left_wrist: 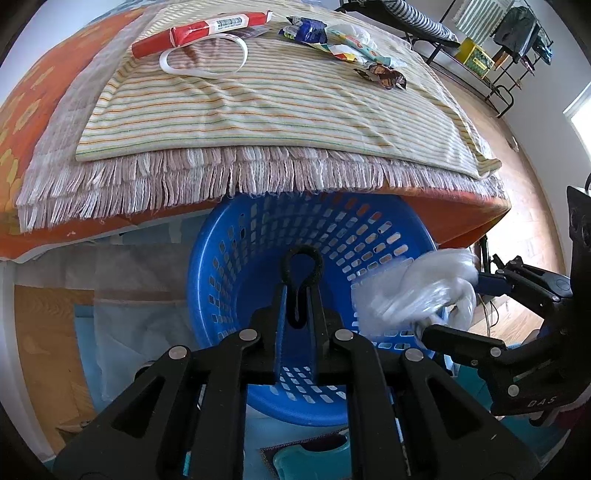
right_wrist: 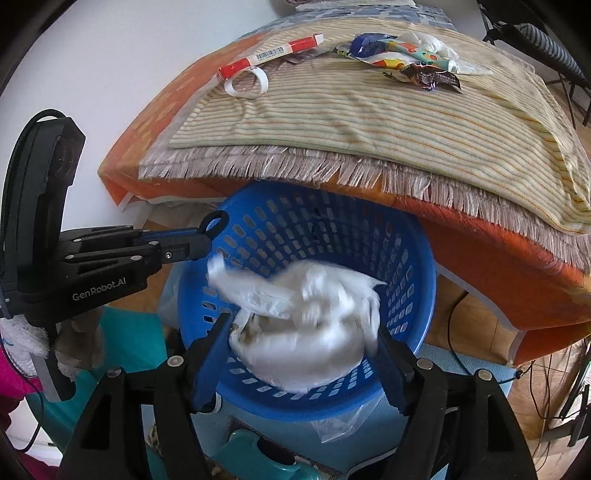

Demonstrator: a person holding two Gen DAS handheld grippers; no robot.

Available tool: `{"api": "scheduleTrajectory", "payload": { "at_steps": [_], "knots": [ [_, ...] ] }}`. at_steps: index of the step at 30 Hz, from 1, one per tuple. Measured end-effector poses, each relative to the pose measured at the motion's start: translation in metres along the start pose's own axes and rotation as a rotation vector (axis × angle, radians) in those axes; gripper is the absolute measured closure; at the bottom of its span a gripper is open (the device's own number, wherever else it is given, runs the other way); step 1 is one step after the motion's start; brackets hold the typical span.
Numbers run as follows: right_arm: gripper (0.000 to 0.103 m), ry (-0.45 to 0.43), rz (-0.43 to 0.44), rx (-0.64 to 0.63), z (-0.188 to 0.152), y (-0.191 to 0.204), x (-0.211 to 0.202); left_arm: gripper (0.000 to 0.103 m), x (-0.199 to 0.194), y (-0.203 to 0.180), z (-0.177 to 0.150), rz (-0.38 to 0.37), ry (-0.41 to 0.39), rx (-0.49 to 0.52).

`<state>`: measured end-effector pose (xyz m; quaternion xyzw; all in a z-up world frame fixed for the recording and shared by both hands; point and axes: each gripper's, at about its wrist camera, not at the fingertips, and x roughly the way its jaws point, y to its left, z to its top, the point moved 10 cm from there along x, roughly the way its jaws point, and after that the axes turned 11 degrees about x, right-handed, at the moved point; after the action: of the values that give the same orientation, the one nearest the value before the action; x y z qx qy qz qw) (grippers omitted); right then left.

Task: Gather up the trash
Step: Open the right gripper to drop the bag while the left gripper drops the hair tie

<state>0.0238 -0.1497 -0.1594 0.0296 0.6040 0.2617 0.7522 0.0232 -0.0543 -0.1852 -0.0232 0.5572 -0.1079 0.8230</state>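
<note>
A blue perforated basket [left_wrist: 258, 258] [right_wrist: 406, 258] stands on the floor under the bed's edge. My right gripper [right_wrist: 301, 332] is open over it; a crumpled white plastic bag [right_wrist: 306, 325] [left_wrist: 417, 291], blurred, lies between its fingers above the basket's inside. My left gripper [left_wrist: 299, 295] [right_wrist: 207, 236] is shut and empty at the basket's rim. On the striped blanket [left_wrist: 277, 110] lie a red and white wrapper [left_wrist: 199, 29] [right_wrist: 269, 57], a white plastic ring [left_wrist: 203, 59] [right_wrist: 245, 83] and several colourful wrappers [left_wrist: 343, 44] [right_wrist: 406, 59].
A fringed throw [left_wrist: 147, 177] and an orange cover [right_wrist: 517, 273] hang over the bed's edge above the basket. A teal object [right_wrist: 258, 461] lies on the floor close below. A black rack [left_wrist: 480, 55] with clothes stands at the far right.
</note>
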Motion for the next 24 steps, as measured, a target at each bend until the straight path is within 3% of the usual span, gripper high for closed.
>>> {"api": "scheduleTrajectory", "payload": {
  "at_steps": [4, 19, 24],
  "knots": [
    [0.026, -0.001, -0.002, 0.014, 0.001, -0.003, -0.002, 0.069, 0.000, 0.002, 0.002, 0.003, -0.006, -0.007],
    [0.018, -0.031, -0.023, 0.056, 0.008, -0.013, -0.009, 0.068, -0.003, 0.003, 0.009, 0.019, -0.025, -0.002],
    [0.016, -0.040, -0.030, 0.069, 0.011, -0.016, -0.011, 0.058, -0.007, 0.004, 0.015, 0.027, -0.043, -0.009]
  ]
}}
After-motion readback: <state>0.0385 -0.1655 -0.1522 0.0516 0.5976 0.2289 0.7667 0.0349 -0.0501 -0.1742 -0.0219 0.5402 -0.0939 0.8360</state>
